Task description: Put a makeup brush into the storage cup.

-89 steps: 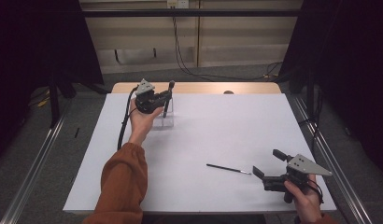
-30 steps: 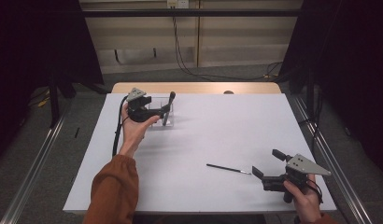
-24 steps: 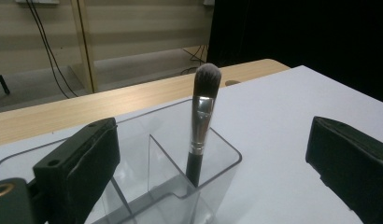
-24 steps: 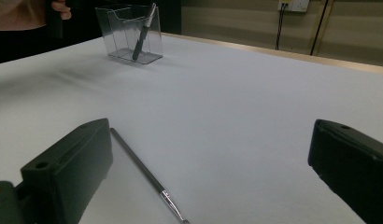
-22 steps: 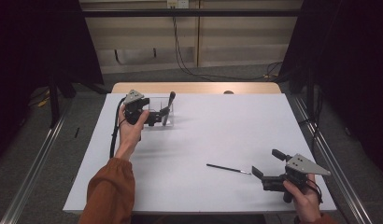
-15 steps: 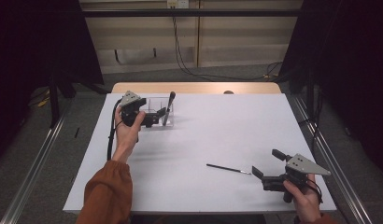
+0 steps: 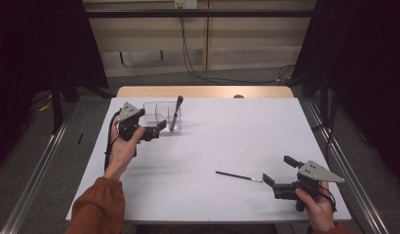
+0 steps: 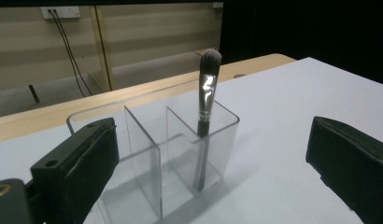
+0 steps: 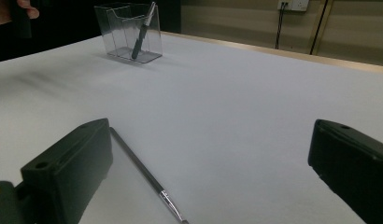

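A clear divided holder (image 7: 158, 111) stands at the table's far left. A dark makeup brush (image 7: 175, 113) leans upright in its right compartment, bristles up. My left gripper (image 7: 158, 130) hovers just in front and to the left of the holder, open and empty. In the left gripper view the holder (image 8: 147, 140) and brush (image 8: 206, 107) sit between the spread jaws of that gripper (image 8: 213, 161). A thin brush (image 7: 238, 176) lies flat on the table near the right front. My right gripper (image 7: 280, 169) rests open beside its tip. The right gripper view has the thin brush (image 9: 143, 177) along the left jaw.
The white tabletop (image 7: 237, 136) ends in a wooden strip (image 7: 203, 91) at the far side. A small dark spot (image 7: 238, 96) sits on that strip. In the right gripper view the far holder (image 9: 129, 32) and the other hand (image 9: 21, 9) show at top left.
My left gripper has drawn back from the holder, leftward and toward the person, leaving the dark brush standing in it. The right gripper and the thin brush have not moved.
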A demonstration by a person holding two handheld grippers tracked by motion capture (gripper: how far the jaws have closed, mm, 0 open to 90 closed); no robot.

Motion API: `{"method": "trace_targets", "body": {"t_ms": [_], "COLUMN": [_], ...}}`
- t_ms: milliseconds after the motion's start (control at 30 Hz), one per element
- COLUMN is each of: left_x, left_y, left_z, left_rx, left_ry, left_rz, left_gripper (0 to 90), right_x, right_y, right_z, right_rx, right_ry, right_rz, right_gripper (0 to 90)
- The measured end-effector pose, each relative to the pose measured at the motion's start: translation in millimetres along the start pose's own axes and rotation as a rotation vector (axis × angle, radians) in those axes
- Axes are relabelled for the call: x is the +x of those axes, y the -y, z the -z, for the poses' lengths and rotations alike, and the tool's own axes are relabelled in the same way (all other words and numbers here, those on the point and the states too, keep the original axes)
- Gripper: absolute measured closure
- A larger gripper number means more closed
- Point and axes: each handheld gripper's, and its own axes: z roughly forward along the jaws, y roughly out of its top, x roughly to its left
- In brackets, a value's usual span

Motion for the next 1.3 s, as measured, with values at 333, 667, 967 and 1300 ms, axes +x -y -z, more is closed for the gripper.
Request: {"method": "trace_targets", "body": {"t_ms": [333,667,967,1300], "left_x": [-0.9,-7.5,-20.2,-32.1], "left_y": [10.5,22.9,37.3,55.3], "left_z": [23.0,40.4,59.8,77.9], "left_rx": [0.017,0.001,-0.004,-0.007], "left_ry": [0.007,0.042,0.051,0.049], "left_rz": [-0.006,0.0,0.007,-0.023], "left_gripper": [3.2,4.0,3.6,2.7], "right_x": [-0.1,0.3,0.3,0.6], "right_y": [-0.1,-0.2,-0.2,-0.2], "right_z": [-0.3,-0.1,0.2,0.5], "right_rx": [0.001,0.001,0.0,0.0], "right_ry": [0.001,0.001,0.002,0.001], "right_rz": [0.001,0.004,0.001,0.002], "right_gripper": [0.0,0.0,0.0,0.0]}}
